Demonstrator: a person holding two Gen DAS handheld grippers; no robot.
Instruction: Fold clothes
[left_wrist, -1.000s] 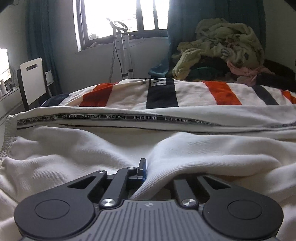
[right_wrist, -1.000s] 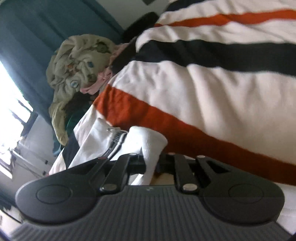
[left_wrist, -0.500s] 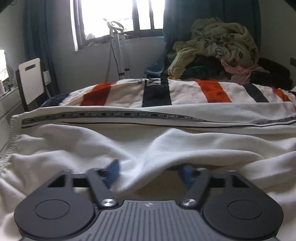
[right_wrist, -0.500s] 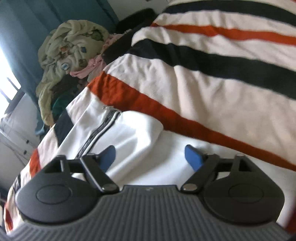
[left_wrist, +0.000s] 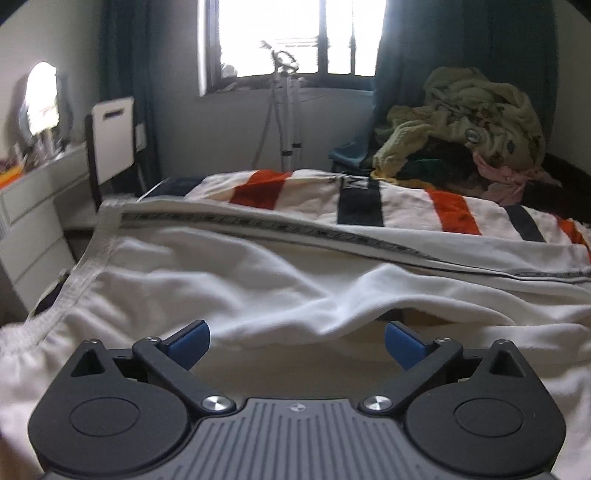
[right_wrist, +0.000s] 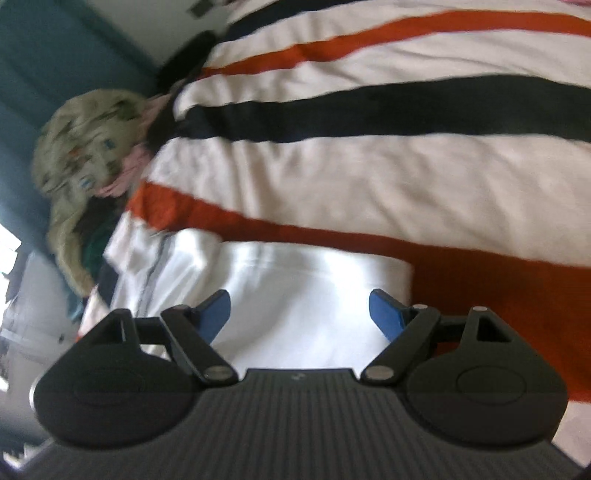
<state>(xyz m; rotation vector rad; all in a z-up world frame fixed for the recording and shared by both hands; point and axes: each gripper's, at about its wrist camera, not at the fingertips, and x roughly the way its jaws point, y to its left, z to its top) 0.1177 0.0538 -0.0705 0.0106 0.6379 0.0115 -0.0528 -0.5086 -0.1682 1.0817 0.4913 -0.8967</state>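
Note:
White trousers (left_wrist: 229, 280) with a black lettered side stripe lie across a striped bed cover (left_wrist: 369, 199). My left gripper (left_wrist: 297, 341) is open just above a raised fold of the white cloth, holding nothing. In the right wrist view the trousers' folded leg end (right_wrist: 303, 291) lies flat on the orange, white and black striped cover (right_wrist: 369, 177). My right gripper (right_wrist: 300, 312) is open over that leg end, with its blue pads apart and empty.
A heap of unfolded clothes (left_wrist: 469, 122) is piled at the far right of the bed; it also shows in the right wrist view (right_wrist: 88, 147). A white chair (left_wrist: 112, 136), a white dresser (left_wrist: 33, 214) and a stand (left_wrist: 286, 118) under the window are beyond the bed.
Both grippers were shut on the white trousers a second ago; both have opened and let the cloth go. The cloth now lies on the bed and both grippers have drawn back a little.

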